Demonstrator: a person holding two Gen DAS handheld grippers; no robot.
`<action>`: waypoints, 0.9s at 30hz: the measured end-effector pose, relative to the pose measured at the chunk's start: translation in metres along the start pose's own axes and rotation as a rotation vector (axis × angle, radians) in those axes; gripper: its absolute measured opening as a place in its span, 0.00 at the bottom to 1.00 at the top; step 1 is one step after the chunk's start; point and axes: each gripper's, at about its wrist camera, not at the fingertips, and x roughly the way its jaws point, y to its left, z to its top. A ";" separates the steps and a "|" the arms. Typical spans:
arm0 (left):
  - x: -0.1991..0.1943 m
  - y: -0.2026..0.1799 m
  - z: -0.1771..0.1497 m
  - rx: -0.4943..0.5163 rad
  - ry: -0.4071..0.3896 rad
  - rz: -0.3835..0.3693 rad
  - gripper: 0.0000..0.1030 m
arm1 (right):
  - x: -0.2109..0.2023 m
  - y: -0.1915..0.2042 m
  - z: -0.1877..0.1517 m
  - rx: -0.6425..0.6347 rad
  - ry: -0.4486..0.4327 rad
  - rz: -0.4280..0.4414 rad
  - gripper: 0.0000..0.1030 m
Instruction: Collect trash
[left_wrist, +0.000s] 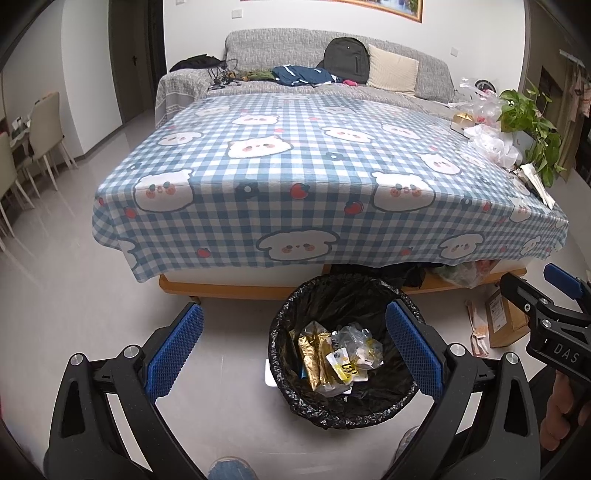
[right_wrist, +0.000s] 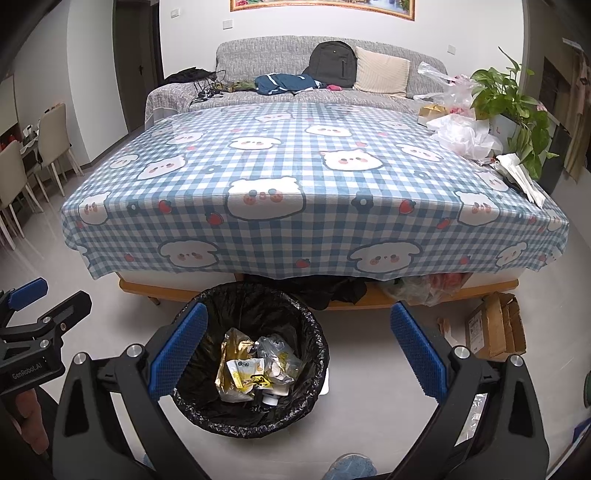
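Nearest us: the left hand-held gripper (left_wrist: 293, 345), blue pads spread wide, nothing between them. We log it as empty and open, hanging above the floor with its right pad over the rim of the bin.

Beside it: the right hand-held gripper (right_wrist: 299, 345), likewise spread apart and empty, its left pad over the bin's near rim.

Below both: the trash bin (left_wrist: 295, 398), lined with a black bag, standing on the pale floor (left_wrist: 92, 288) just in front of the table. Inside we count gold foil wrappers (left_wrist: 314, 354), clear plastic and a small yellow-and-white packet (left_wrist: 341, 363).

Outward: the table under a blue checked cloth (left_wrist: 295, 166), its middle bare. At its far right corner, crumpled white plastic bags (left_wrist: 491, 142), a small gold box (left_wrist: 461, 119) and white paper (left_wrist: 537, 181) beside a potted plant (left_wrist: 532, 122). On the floor right of the bin, a cardboard box (right_wrist: 495, 325) and paper scraps (left_wrist: 478, 328).

Risks, as we judge them:
- The remaining rubbish lies well apart from the bin; a thin bag pinched loosely may slip on the carry.
- The plant crowds the pile; a wide reach could catch its leaves or tip the pot.
- Pads hovering at the rim could snag the liner and pull it in.
- Whether the gold box is rubbish, we cannot tell.
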 end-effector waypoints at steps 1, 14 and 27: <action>0.000 0.000 0.000 0.000 0.000 0.000 0.94 | 0.000 0.000 0.000 0.000 0.001 -0.001 0.93; 0.000 0.000 0.000 0.000 0.001 0.002 0.94 | 0.003 0.000 -0.001 0.002 0.003 0.003 0.93; 0.001 0.000 0.001 0.001 0.003 0.004 0.94 | 0.003 0.001 -0.002 0.003 0.005 0.003 0.93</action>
